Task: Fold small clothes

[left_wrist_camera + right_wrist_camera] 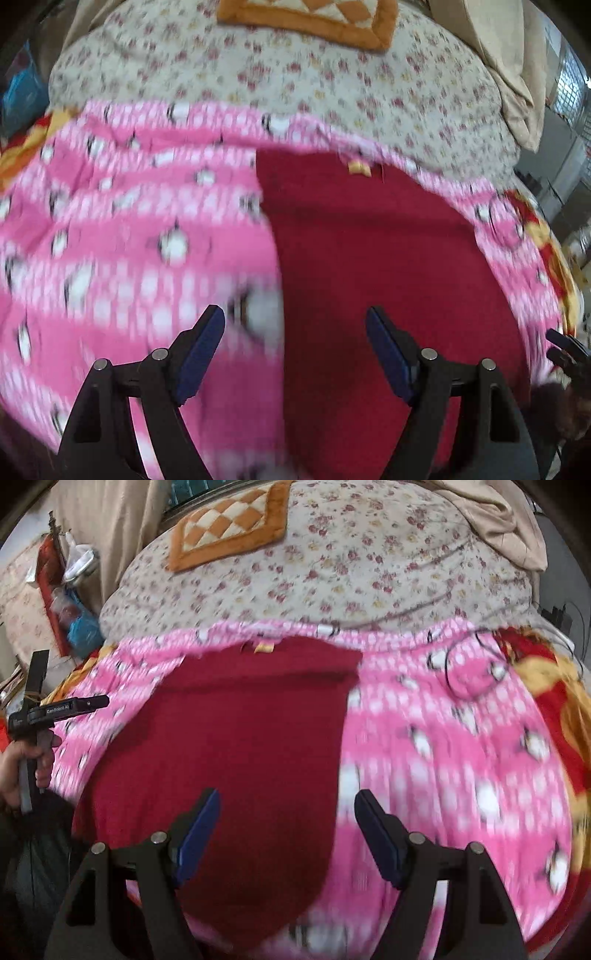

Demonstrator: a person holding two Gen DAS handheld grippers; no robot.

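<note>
Dark red garment (236, 738), pink penguin-print blanket (461, 760), cream floral bedsheet (369, 579), orange-and-cream checked cushion (229, 524)

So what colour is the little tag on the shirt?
Yellow tag on the dark red shirt; clearest in the right wrist view.

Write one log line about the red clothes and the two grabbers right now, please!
red garment flat on pink blanket | left hand-held gripper open, empty | right hand-held gripper open, empty | fold state unclear

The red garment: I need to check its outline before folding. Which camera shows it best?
The right wrist view: the red garment shows its collar edge and both side edges on the pink blanket. The left wrist view shows it blurred, its right side cut off.
</note>
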